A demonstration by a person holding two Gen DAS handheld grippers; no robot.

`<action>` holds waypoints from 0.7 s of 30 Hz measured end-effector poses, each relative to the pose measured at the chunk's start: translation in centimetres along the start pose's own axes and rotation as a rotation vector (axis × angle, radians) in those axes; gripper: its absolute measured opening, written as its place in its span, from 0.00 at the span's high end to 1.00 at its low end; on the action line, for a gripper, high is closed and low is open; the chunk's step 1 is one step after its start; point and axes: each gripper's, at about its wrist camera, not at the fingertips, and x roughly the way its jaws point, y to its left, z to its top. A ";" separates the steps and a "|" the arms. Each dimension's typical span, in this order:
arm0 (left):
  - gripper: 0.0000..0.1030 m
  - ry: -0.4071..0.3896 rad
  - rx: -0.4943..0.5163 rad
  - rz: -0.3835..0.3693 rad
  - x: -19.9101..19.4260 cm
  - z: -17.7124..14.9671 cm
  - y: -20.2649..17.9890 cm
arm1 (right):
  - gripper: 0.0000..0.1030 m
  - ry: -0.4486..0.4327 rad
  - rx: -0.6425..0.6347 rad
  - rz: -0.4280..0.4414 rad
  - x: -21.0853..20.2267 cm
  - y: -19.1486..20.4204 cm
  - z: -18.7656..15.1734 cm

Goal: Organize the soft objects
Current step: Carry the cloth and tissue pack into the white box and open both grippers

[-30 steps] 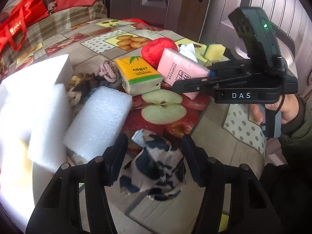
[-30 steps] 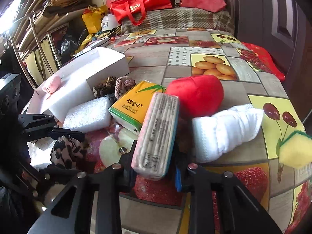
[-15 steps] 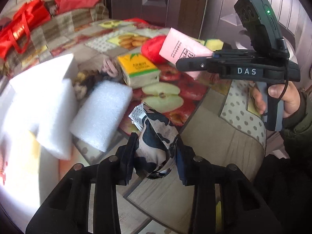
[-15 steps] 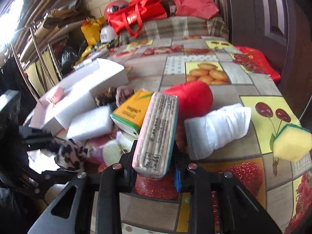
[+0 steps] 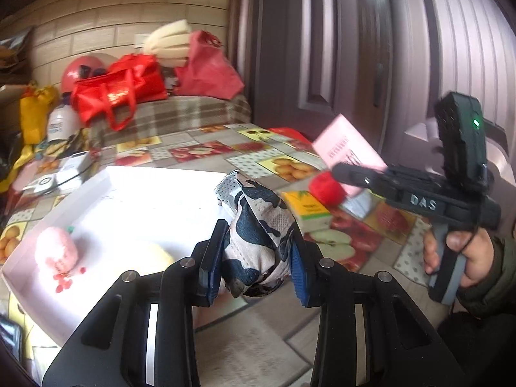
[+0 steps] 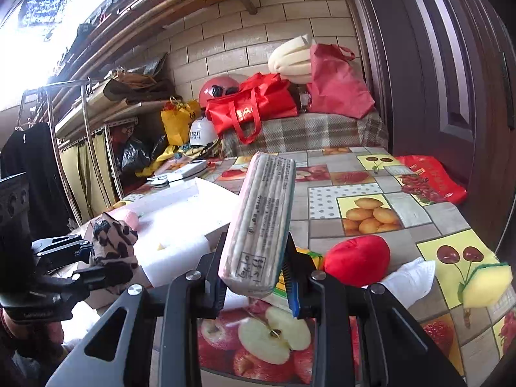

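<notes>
Two soft things held clear of the fruit-patterned tabletop [image 6: 371,190].
At centre of the left wrist view, the black-and-white cow-print cloth bundle [image 5: 258,242] is pinched in the nearly closed left gripper [image 5: 256,254], in front of the white open box [image 5: 154,200]. The pink rectangular tissue pack [image 6: 261,225] stands clamped in the closed right gripper [image 6: 256,277], above the yellow tissue pack [image 5: 304,208] and red plush apple [image 6: 356,256].

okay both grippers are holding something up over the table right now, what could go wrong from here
1. The pink tissue pack sits tilted in the right gripper, clamped only near its lower end, so it could pivot or slip.
2. The cow-print cloth in the left gripper is floppy; it may catch the white box rim.
</notes>
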 end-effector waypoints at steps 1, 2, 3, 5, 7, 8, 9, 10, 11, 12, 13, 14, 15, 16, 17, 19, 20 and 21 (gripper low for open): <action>0.66 -0.012 -0.019 0.014 -0.3 0.0 0.6 | 0.72 -0.002 -0.006 0.001 0.1 0.4 0.0; 0.66 -0.022 -0.033 0.034 -0.5 -0.1 1.1 | 0.72 -0.011 -0.011 0.004 0.2 0.9 0.1; 0.66 -0.029 -0.038 0.059 -0.6 -0.1 1.5 | 0.72 -0.015 -0.017 0.008 0.3 1.1 0.1; 0.66 -0.046 -0.043 0.092 -1.1 0.0 2.0 | 0.72 -0.019 -0.037 0.013 0.8 2.0 0.2; 0.66 -0.057 -0.044 0.123 -1.6 -0.2 2.6 | 0.72 -0.025 -0.049 0.020 1.0 2.6 0.1; 0.66 -0.059 -0.051 0.134 -1.6 -0.2 2.9 | 0.72 -0.024 -0.057 0.022 1.3 2.9 0.2; 0.66 -0.060 -0.055 0.145 -1.6 -0.2 3.2 | 0.72 -0.023 -0.064 0.028 1.5 3.3 0.2; 0.66 -0.059 -0.057 0.156 -1.6 -0.2 3.5 | 0.72 -0.022 -0.069 0.033 1.7 3.6 0.2; 0.66 -0.061 -0.060 0.171 -1.7 -0.3 3.8 | 0.72 -0.018 -0.076 0.040 1.9 3.9 0.2; 0.66 -0.064 -0.062 0.184 -1.7 -0.3 4.1 | 0.72 -0.013 -0.084 0.047 2.2 4.2 0.2; 0.66 -0.068 -0.066 0.196 -1.7 -0.3 4.4 | 0.72 -0.005 -0.093 0.055 2.6 4.6 0.2; 0.66 -0.072 -0.072 0.207 -1.7 -0.4 4.8 | 0.72 -0.001 -0.101 0.063 2.8 4.9 0.2; 0.66 -0.074 -0.079 0.219 -1.7 -0.4 5.2 | 0.72 0.004 -0.110 0.071 3.0 5.4 0.1; 0.66 -0.076 -0.082 0.235 -1.8 -0.4 5.6 | 0.72 0.006 -0.119 0.079 3.2 5.8 0.1; 0.66 -0.077 -0.080 0.251 -1.8 -0.4 5.9 | 0.72 0.006 -0.126 0.087 3.4 6.2 0.1; 0.66 -0.088 -0.053 0.307 -1.8 -0.6 6.6 | 0.72 0.001 -0.135 0.097 3.7 6.9 0.1; 0.66 -0.083 -0.032 0.348 -1.6 -0.7 7.0 | 0.72 0.002 -0.139 0.101 4.0 7.2 0.1; 0.66 -0.077 -0.045 0.354 -1.6 -0.8 7.6 | 0.72 0.006 -0.140 0.103 4.3 7.4 0.2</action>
